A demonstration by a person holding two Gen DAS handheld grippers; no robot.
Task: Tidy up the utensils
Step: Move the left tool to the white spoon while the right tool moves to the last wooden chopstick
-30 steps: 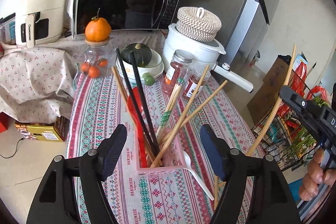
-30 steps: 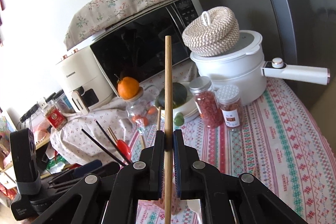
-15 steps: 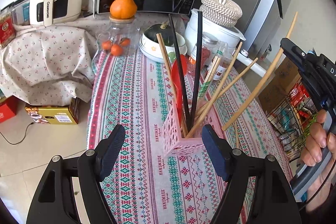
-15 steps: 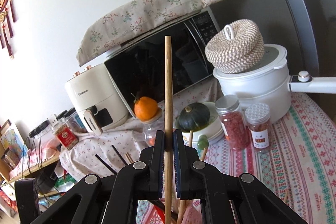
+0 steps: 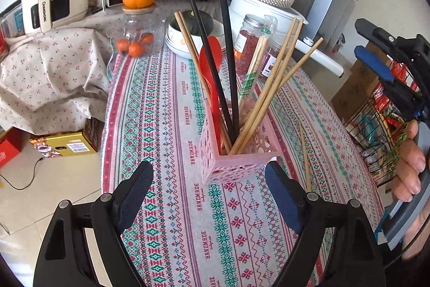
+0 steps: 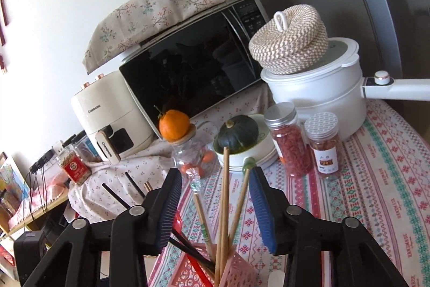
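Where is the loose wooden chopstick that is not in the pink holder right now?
In the left wrist view, the loose chopstick lies flat on the patterned tablecloth, just right of the pink holder, near the left gripper's right finger.

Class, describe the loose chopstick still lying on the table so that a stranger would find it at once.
Start at the pink lattice holder on the patterned tablecloth. Just to its right a single bamboo chopstick lies flat on the cloth. Every other chopstick stands leaning in the holder; this one alone is outside it.
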